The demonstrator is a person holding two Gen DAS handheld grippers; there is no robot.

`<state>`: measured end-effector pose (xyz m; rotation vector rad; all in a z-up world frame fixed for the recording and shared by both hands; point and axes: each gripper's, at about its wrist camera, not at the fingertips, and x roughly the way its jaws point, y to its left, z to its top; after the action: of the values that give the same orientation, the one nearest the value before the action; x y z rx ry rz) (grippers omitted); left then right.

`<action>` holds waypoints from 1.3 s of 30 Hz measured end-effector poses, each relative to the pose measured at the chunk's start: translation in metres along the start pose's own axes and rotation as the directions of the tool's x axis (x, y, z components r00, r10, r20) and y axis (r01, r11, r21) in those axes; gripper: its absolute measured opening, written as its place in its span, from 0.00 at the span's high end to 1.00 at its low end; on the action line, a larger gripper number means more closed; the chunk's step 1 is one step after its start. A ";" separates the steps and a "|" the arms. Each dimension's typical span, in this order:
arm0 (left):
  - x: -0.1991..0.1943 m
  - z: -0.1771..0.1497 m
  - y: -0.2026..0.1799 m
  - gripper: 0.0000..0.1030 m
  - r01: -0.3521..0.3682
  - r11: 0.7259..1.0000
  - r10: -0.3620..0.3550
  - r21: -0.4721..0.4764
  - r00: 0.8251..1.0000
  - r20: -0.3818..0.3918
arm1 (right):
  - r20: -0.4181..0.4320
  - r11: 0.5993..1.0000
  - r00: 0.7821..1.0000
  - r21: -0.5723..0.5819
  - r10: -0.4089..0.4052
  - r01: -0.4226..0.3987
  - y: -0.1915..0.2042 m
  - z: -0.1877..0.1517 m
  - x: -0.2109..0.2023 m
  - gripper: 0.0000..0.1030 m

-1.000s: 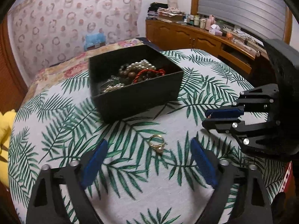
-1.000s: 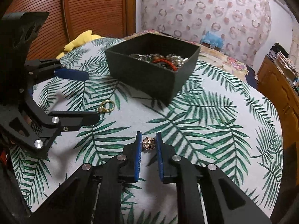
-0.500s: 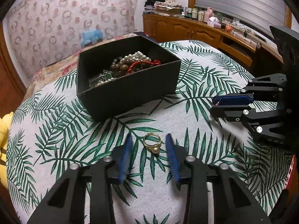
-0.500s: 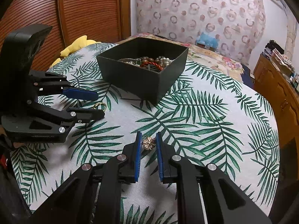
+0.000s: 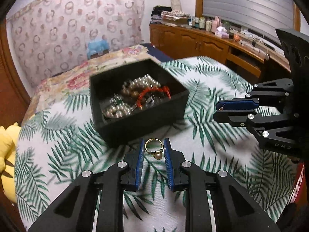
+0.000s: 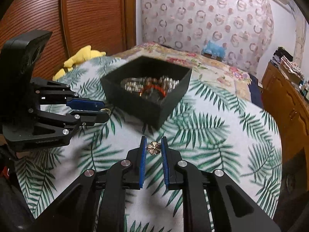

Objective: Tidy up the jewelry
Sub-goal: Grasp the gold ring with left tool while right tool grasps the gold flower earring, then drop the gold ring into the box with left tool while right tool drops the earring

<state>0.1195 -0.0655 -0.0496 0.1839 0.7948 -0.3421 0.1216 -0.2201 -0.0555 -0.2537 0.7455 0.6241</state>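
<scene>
Now left gripper [image 5: 154,150] is pinching the ring [image 5: 154,149], right gripper [image 6: 154,147] pinching a flower charm [image 6: 153,147], both aiming, presumably, for the box [image 5: 143,123] at frame centre.

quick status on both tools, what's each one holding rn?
Left tool: closed on the gold pearl ring.
Right tool: closed on the small flower-shaped piece.
</scene>
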 end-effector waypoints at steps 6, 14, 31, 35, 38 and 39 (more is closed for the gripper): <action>-0.006 0.024 0.010 0.82 0.012 1.000 -0.011 -0.016 0.999 0.044 | 0.042 1.000 0.999 0.002 0.014 -0.015 -0.009 0.025 0.002 0.84; -0.001 0.053 0.030 0.82 0.002 1.000 0.000 -0.027 0.997 0.077 | 0.074 1.000 0.997 -0.001 0.023 -0.023 -0.026 0.054 0.013 0.84; 0.048 0.084 0.070 0.82 -0.038 0.997 0.041 -0.064 0.998 0.046 | 0.075 1.000 0.997 -0.008 0.013 -0.012 -0.042 0.084 0.042 0.84; 0.048 0.088 0.074 0.81 -0.050 0.996 0.054 -0.073 0.997 0.052 | 0.070 1.000 0.998 -0.015 0.012 -0.011 -0.042 0.089 0.049 0.84; 0.043 0.088 0.080 0.78 -0.056 0.994 0.063 -0.095 0.996 0.067 | 0.063 1.000 0.998 -0.020 0.013 -0.012 -0.042 0.094 0.056 0.84; 0.042 0.089 0.082 0.74 -0.064 0.993 0.071 -0.099 0.995 0.070 | 0.061 1.000 0.998 -0.023 0.014 -0.012 -0.041 0.095 0.057 0.84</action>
<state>0.2357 -0.0244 -0.0161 0.1063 0.7288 -0.2445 0.2316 -0.1869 -0.0277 -0.2492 0.6820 0.6501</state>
